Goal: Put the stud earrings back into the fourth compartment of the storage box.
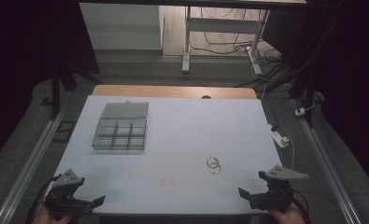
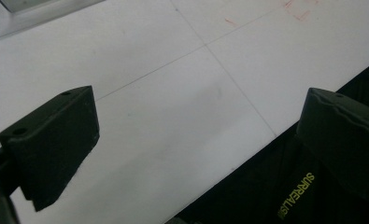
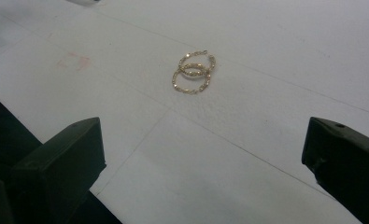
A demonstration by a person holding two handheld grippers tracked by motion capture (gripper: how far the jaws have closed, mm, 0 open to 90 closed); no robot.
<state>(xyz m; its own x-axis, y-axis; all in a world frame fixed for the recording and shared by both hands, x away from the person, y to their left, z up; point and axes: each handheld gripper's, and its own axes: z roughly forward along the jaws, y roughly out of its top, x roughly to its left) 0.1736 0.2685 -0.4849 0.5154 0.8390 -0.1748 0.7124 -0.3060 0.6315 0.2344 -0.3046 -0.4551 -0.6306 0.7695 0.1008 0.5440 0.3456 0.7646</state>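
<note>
Two small gold rings (image 1: 214, 164) lie overlapping on the white table top (image 1: 182, 135), right of centre; the right gripper view shows the rings (image 3: 193, 73) ahead of the jaws. My right gripper (image 1: 250, 192) rests at the front right edge, open and empty, well short of the rings (image 3: 193, 73). At the front left edge my left gripper (image 1: 94, 202) is open too, with bare table between its jaws. A grey compartment box (image 1: 120, 133) with its lid folded back sits at the left rear.
Beyond the white top a wooden table edge (image 1: 173, 91) shows, then a desk frame (image 1: 188, 42) and cables on the floor. Metal rails (image 1: 28, 163) run along both sides. A faint red mark (image 1: 167, 181) is on the table front.
</note>
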